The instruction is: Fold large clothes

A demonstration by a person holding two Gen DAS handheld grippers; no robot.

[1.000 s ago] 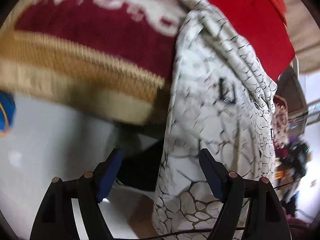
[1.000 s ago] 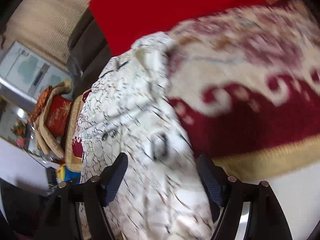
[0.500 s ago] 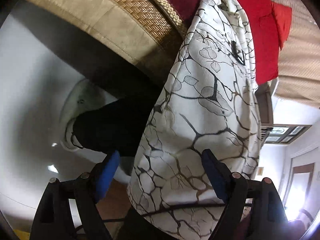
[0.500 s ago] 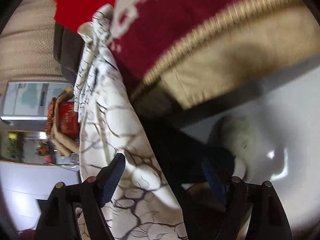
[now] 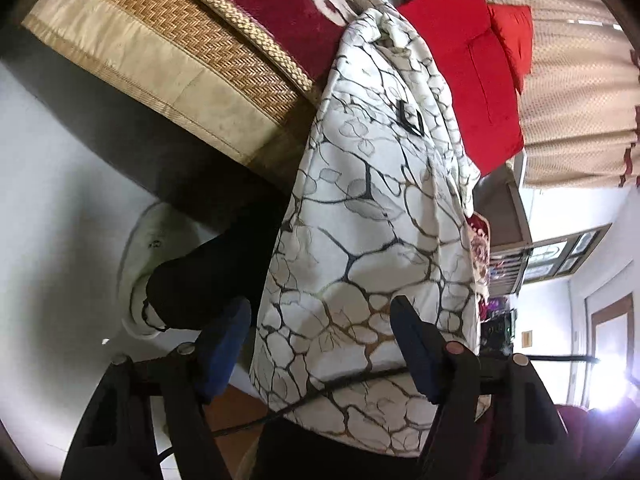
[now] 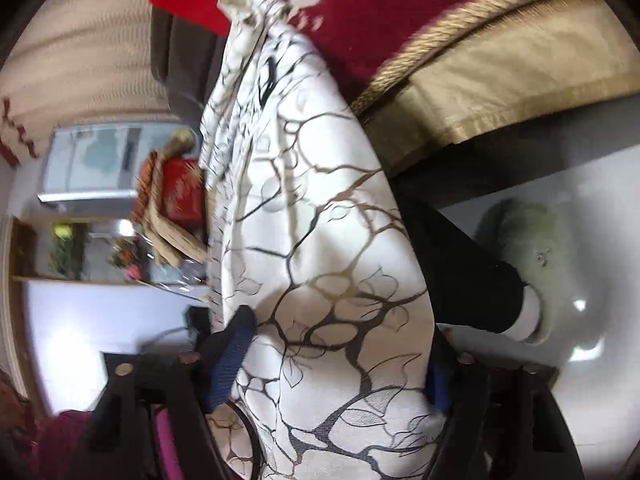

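Note:
A large white garment [image 5: 372, 216] with a black and gold branch print hangs off the edge of a bed with a red patterned cover [image 5: 280, 4] and drapes down toward me. It also shows in the right wrist view [image 6: 320, 240]. My left gripper [image 5: 320, 344] is open, its blue-padded fingers on either side of the garment's lower part, not closed on it. My right gripper [image 6: 340, 360] is open too, with the cloth hanging between its fingers; its right finger is mostly hidden behind the cloth.
A woven gold bed border [image 5: 168, 52] runs along the bed edge. Red pillows [image 5: 480, 80] lie at the bed head. A person's leg in black trousers and a pale slipper [image 6: 528, 264] stands on the white floor below. A cable [image 5: 320, 392] crosses under the garment.
Both grippers have dropped from over the bed to below its edge, now looking up along the hanging garment. Both stay open.

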